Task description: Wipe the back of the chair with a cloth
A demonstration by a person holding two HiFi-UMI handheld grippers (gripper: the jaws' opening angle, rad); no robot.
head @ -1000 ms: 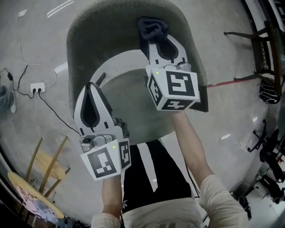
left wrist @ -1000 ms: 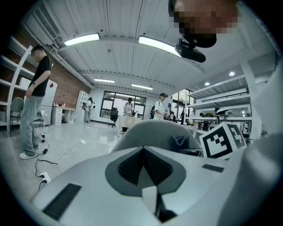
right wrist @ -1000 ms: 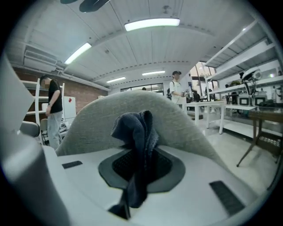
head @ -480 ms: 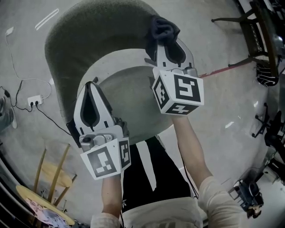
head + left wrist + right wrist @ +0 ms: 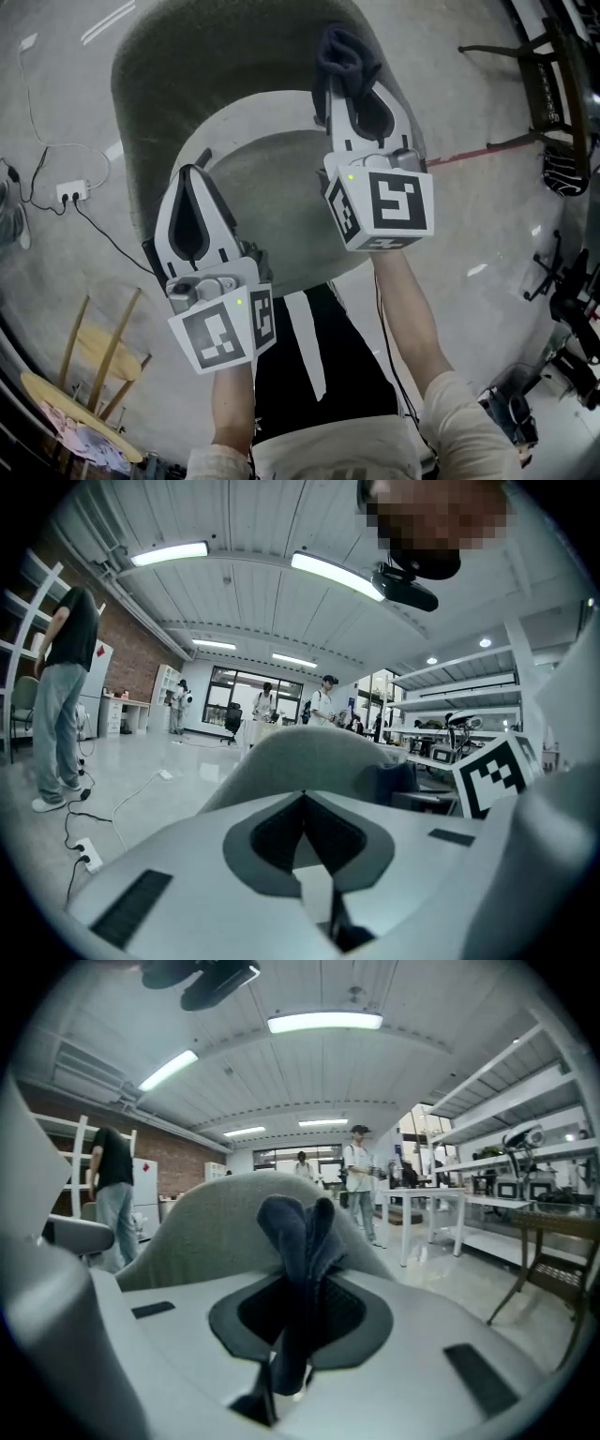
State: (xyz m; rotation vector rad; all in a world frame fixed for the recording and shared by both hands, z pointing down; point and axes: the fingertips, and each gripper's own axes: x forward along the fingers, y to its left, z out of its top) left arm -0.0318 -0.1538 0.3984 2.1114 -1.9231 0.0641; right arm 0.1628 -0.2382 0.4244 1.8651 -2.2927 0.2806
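Grey-green chair (image 5: pixel 178 66), dark navy cloth (image 5: pixel 345 56).
The left gripper (image 5: pixel 192 173) and right gripper (image 5: pixel 339 89) were white, their cubes patterned with black-and-white squares; the floor (image 5: pixel 56 272) was pale grey.

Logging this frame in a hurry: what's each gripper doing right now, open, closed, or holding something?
Left gripper: closed, nothing between its jaws.
Right gripper: closed on the dark cloth.

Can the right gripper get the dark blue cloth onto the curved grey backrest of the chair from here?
Probably yes. The right gripper is shut on the dark blue cloth, just in front of the curved grey fabric backrest, and nothing stands between them.
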